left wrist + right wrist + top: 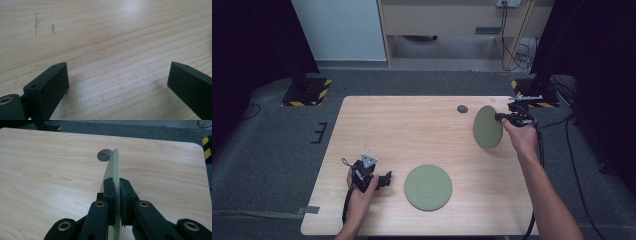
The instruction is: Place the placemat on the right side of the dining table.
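Two round, flat, matte sage-green plates are on the light wooden table (412, 125). One green plate (428, 187) lies flat near the table's near edge, a little right of its middle; a faint raised ring shows inside its rim, around a shallow centre. The second plate (487, 126) is tipped up almost on edge near the far right corner, its face turned toward the table's left side. In the right gripper view this held plate (113, 167) appears as a thin pale-green edge rising from between the jaws.

The right gripper (503, 117) is clamped on the rim of that plate, its black jaws pressed against either face, and the person's right hand (522, 135) holds it above the right edge of the table. A small dark round disc (462, 108) is set into the tabletop near the far edge, just left of the held plate.

The left gripper (386, 179) rests near the table's near left corner, just left of the flat plate and apart from it, held by the left hand (362, 192). In the left gripper view its jaws stand wide apart over bare wood grain.

No label or writing can be read on the plates or grippers.
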Available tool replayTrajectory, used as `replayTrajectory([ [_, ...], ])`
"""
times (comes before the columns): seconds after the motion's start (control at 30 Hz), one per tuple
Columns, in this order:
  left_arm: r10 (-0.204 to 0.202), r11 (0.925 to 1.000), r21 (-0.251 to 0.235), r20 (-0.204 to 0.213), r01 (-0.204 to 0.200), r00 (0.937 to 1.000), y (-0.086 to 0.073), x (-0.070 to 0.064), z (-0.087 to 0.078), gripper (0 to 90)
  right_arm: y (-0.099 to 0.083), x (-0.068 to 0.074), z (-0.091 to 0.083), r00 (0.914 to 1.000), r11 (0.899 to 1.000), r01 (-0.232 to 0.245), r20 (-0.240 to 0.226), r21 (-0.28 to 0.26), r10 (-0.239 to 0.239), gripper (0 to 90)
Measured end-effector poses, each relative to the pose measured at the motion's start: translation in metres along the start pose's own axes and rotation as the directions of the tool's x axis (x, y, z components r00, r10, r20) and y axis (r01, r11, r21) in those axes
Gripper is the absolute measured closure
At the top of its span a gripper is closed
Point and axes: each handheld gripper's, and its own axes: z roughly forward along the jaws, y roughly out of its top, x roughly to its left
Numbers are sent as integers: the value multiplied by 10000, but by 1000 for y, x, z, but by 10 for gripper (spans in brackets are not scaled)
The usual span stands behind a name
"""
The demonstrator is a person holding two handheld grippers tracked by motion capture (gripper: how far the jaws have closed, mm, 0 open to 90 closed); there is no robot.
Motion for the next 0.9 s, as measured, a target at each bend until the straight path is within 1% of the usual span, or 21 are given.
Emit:
replayTrajectory([
  [0.13,-26,10000,25,-44,26,10000,0,1,0,32,-4,-12,1,9999,10000,-93,126,33,93,859],
  [0.5,-33,10000,73,-86,34,10000,0,1,0,32,-12,-27,5,9989,9996,-204,419,190,196,859],
  [0.67,-32,9999,95,-86,33,10000,0,2,1,32,-20,-39,9,9973,9985,-435,599,344,414,858],
  [0.7,-32,9999,95,-86,33,10000,0,2,1,32,-20,-39,9,9973,9985,-435,599,344,414,858],
  [0.9,-32,9999,123,-92,33,10000,0,1,1,32,-28,-49,14,9958,9968,-636,688,487,601,858],
])
